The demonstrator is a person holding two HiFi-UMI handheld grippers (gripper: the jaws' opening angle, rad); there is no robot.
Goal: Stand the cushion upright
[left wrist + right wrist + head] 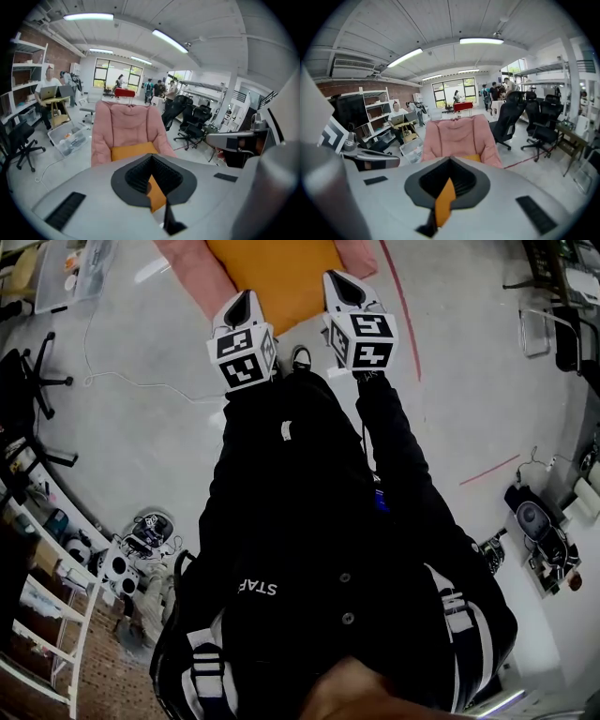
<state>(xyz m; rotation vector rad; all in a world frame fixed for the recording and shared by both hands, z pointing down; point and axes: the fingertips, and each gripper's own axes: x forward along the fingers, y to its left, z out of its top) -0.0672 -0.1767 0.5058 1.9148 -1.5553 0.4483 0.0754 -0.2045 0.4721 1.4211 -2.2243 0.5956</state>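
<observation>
Top centre of the head view: rectangular orange fabric cushion [272, 277] lying on the seat of a pink padded chair [187, 263]. Both closed and side by side, left tongs [246, 302] and right tongs [338, 282], tips over the cushion's near edge
</observation>
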